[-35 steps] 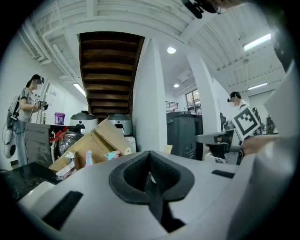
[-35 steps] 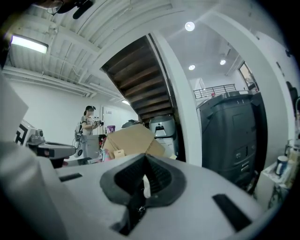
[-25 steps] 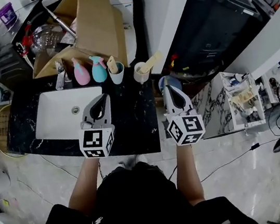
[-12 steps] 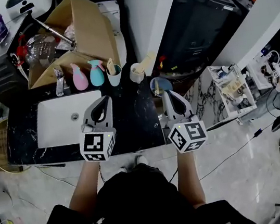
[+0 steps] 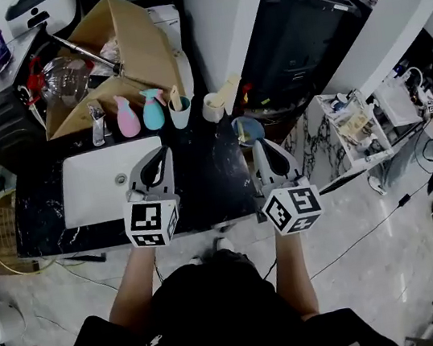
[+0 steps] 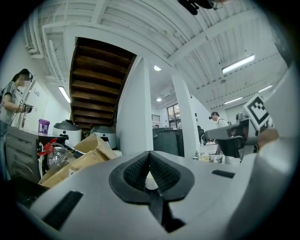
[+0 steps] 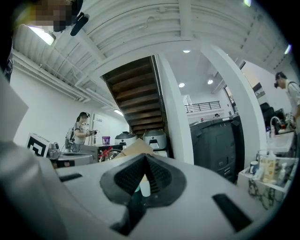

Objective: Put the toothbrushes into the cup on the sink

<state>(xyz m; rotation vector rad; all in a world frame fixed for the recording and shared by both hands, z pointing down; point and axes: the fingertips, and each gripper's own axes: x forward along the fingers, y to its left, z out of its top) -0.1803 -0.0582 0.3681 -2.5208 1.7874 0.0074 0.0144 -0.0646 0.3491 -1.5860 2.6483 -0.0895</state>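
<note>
Near counter (image 5: 209,179), both tools (image 5: 162,151) (image 5: 260,145) seemingly empty

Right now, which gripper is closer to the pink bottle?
Left. The left gripper hovers by the sink's right edge, below the pink bottle in the head view; the right gripper sits farther right, by the counter's right end.

The black bench (image 5: 211,189) has a white sink (image 5: 92,188) set in its left part. Along the far edge, from left to right, stand a tap (image 5: 97,122), a pink bottle (image 5: 127,119), a blue bottle (image 5: 153,113), a green cup (image 5: 181,116) and a white cup (image 5: 213,111).
</note>
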